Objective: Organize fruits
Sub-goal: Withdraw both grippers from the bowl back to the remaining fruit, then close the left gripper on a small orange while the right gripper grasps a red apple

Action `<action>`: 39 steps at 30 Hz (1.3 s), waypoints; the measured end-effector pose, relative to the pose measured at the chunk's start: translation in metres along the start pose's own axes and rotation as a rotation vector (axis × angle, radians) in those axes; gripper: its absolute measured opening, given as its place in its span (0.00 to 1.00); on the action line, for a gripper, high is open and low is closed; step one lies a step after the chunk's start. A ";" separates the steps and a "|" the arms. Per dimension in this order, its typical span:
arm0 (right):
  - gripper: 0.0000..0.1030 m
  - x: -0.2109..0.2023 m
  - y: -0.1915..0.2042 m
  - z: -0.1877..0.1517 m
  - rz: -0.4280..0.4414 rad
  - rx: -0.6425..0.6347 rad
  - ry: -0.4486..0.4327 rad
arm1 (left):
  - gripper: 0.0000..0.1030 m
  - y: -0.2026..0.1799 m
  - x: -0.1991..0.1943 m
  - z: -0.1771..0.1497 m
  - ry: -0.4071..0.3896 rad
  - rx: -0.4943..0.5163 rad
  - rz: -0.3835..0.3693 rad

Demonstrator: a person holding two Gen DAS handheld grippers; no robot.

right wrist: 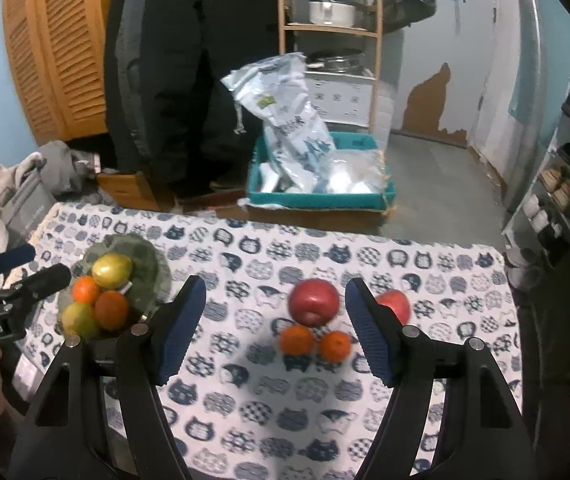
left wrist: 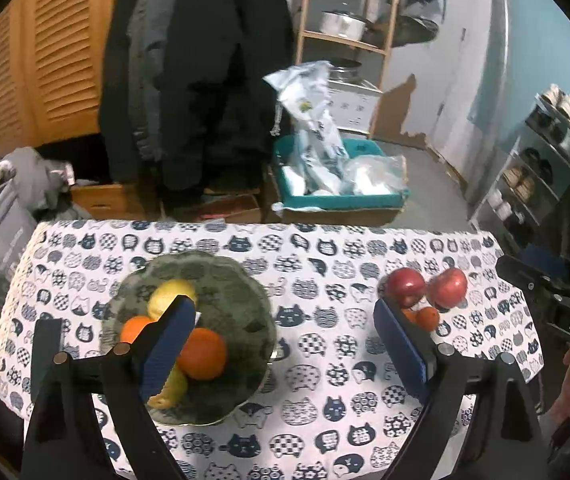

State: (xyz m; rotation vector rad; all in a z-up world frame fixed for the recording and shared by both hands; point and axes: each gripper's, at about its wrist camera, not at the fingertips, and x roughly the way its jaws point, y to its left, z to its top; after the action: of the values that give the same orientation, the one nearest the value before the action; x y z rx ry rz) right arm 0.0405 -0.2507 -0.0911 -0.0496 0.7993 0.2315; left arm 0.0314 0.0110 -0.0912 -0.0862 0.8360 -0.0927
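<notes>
A dark green plate (left wrist: 245,292) on the cat-print tablecloth (left wrist: 325,400) holds two oranges (left wrist: 203,354), a yellow fruit (left wrist: 173,292) and a yellow-green one. My left gripper (left wrist: 285,348) hovers open over the plate's right side, with nothing between its pads. Two red apples (left wrist: 449,286) and small oranges (left wrist: 429,317) lie to the right. In the right wrist view, my right gripper (right wrist: 277,330) stands open above one red apple (right wrist: 315,302) and two small oranges (right wrist: 297,340); the second apple (right wrist: 395,304) shows past the right finger. The plate (right wrist: 149,264) sits at the left.
Beyond the table's far edge stand a teal bin (right wrist: 325,200) with plastic bags, a wooden shelf (right wrist: 329,32) with pots, hanging dark coats (right wrist: 173,80) and a shoe rack (right wrist: 565,184) at the right. Grey clothing (left wrist: 13,188) is piled at the left.
</notes>
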 end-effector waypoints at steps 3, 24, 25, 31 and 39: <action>0.71 -0.003 -0.015 -0.006 -0.031 0.004 0.002 | 0.89 -0.015 0.006 0.000 0.015 0.022 -0.018; 0.71 0.000 -0.090 -0.036 -0.091 0.119 0.052 | 0.89 -0.097 0.067 -0.011 0.137 0.153 -0.056; 0.71 0.002 -0.092 -0.037 -0.093 0.122 0.057 | 0.89 -0.100 0.072 -0.012 0.146 0.154 -0.064; 0.71 0.025 -0.107 -0.049 -0.104 0.156 0.120 | 0.89 -0.116 0.103 -0.019 0.199 0.167 -0.071; 0.71 0.058 -0.124 -0.066 -0.108 0.207 0.200 | 0.89 -0.126 0.150 -0.030 0.283 0.155 -0.071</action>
State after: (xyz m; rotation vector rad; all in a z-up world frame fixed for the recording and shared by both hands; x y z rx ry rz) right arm 0.0606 -0.3694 -0.1843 0.0800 1.0132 0.0404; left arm 0.1025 -0.1322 -0.2074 0.0446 1.1057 -0.2401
